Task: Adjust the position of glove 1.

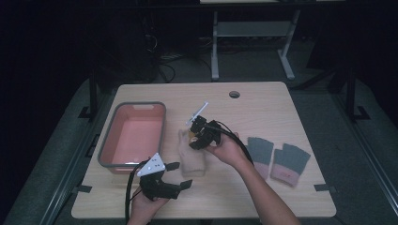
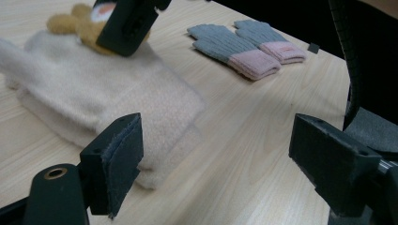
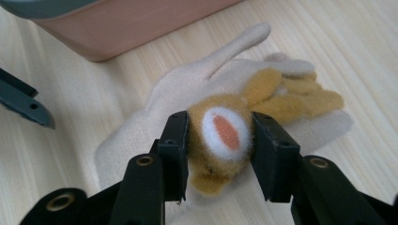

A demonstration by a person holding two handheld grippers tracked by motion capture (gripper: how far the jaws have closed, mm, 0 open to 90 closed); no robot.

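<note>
Right gripper [image 3: 219, 154] has its two black jaws partly closed, pressed on either side of the tan plush patch [image 3: 225, 136] atop the cream glove [image 3: 141, 131], which lies flat on the table [image 1: 263, 108] directly beneath it. Just beyond the glove's fingertips sits the pink bin [image 3: 117, 28]. Left gripper [image 2: 216, 154] hovers near the glove's cuff, wide open, holding nothing.
</note>
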